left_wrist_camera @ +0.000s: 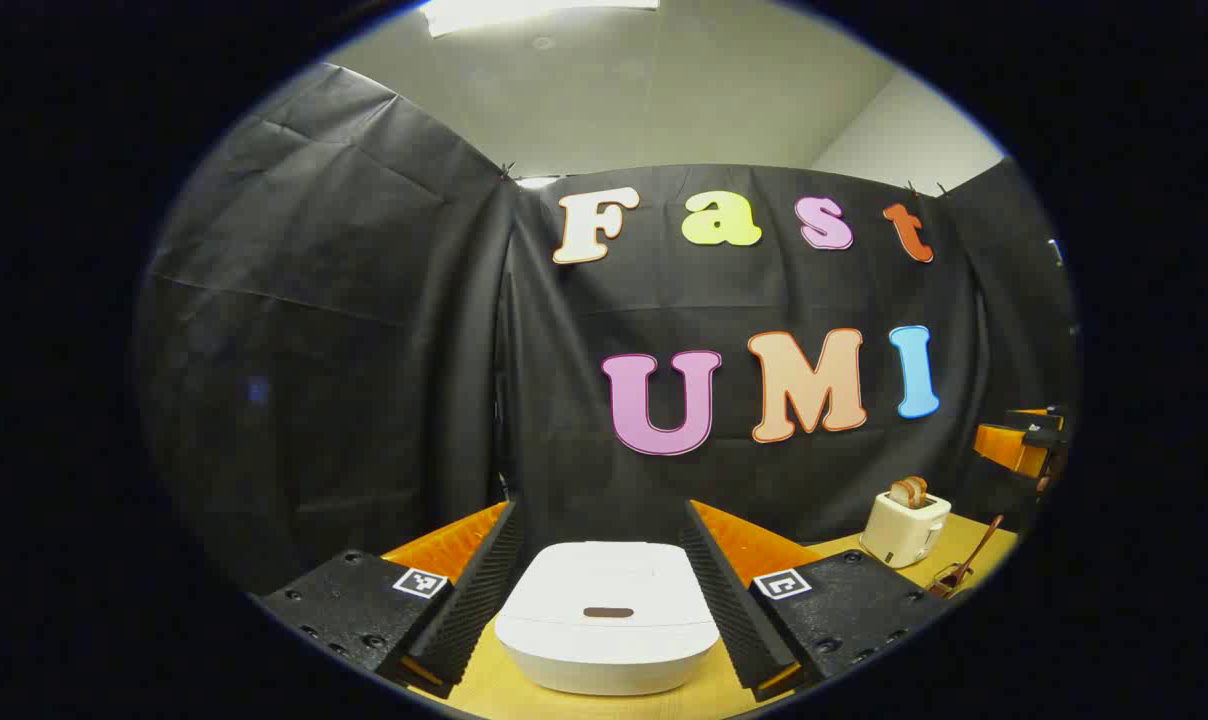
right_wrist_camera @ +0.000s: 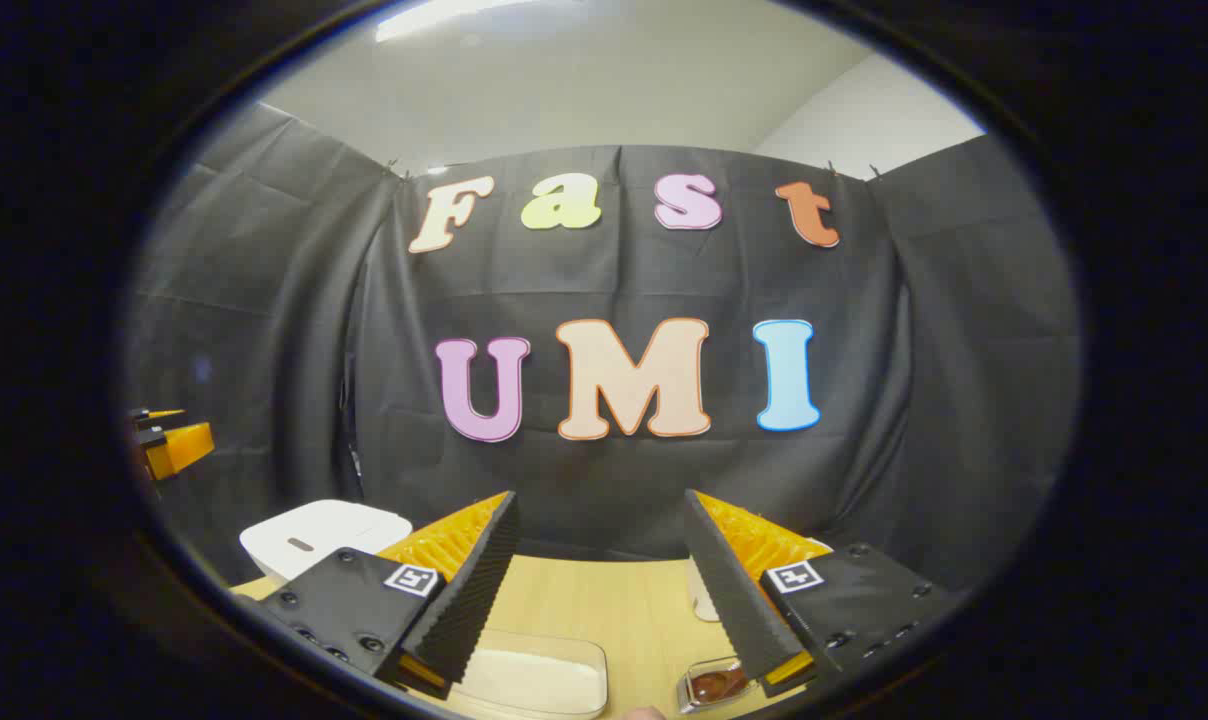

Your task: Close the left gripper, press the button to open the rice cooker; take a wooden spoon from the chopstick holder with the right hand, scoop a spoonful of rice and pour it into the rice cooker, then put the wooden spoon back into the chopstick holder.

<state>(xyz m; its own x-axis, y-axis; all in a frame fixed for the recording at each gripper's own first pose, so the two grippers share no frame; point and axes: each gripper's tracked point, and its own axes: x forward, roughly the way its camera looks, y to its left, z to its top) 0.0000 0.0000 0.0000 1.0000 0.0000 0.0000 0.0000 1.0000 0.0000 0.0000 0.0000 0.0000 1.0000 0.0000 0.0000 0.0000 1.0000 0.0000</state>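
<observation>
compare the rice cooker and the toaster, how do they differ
The rice cooker is low, wide and rounded with its lid shut; the toaster is taller, narrower and has bread sticking out on top. The rice cooker sits between the left gripper's open fingers; the toaster stands off to the side. Both are white, on the wooden table.

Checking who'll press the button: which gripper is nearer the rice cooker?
Left. The left gripper frames the rice cooker just ahead; the right gripper is off to its right.
</observation>
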